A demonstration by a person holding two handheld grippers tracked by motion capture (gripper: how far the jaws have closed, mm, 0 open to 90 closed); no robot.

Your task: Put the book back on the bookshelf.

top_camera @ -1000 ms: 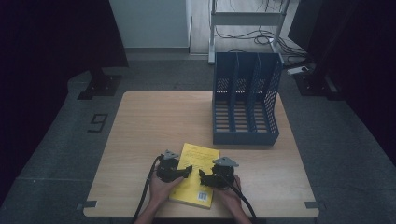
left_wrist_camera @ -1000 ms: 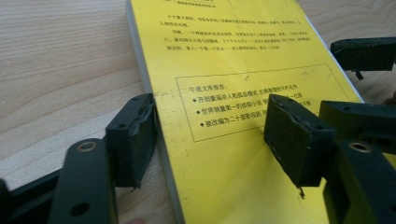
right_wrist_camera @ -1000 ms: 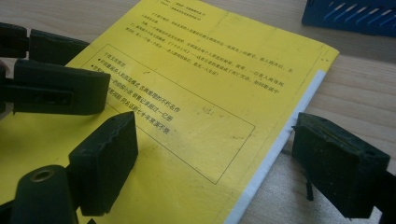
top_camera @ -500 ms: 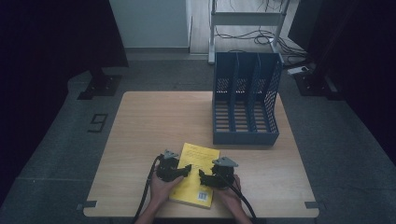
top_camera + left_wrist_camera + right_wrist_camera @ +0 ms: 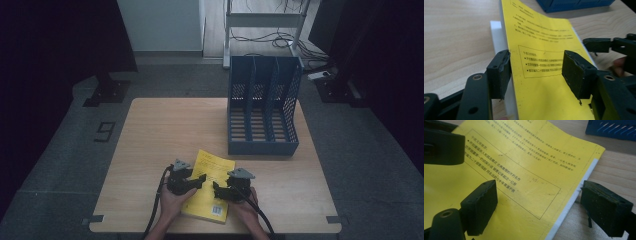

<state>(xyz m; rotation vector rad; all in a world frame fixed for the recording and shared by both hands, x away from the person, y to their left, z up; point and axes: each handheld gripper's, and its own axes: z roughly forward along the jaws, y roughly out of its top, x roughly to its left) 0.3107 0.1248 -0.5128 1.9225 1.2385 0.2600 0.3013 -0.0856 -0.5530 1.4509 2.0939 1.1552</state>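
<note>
A yellow paperback book (image 5: pixel 209 186) lies flat near the table's front edge. My left gripper (image 5: pixel 186 181) is at the book's left side. In the left gripper view its jaws (image 5: pixel 536 72) have just been closing a little, with the book's edge between them. One pad (image 5: pixel 499 72) is against the white page edge, while the other pad (image 5: pixel 574 72) hovers over the yellow cover (image 5: pixel 541 60). My right gripper (image 5: pixel 229 189) straddles the book's right edge (image 5: pixel 571 202), open, with one pad (image 5: pixel 481 205) above the cover and the other (image 5: pixel 604 210) above the bare wood.
A blue three-slot file rack (image 5: pixel 262 107) stands upright at the table's back right, its open slots facing the front. The wooden table (image 5: pixel 165 130) has bare room at left and centre. A person's hands hold both grippers at the front edge.
</note>
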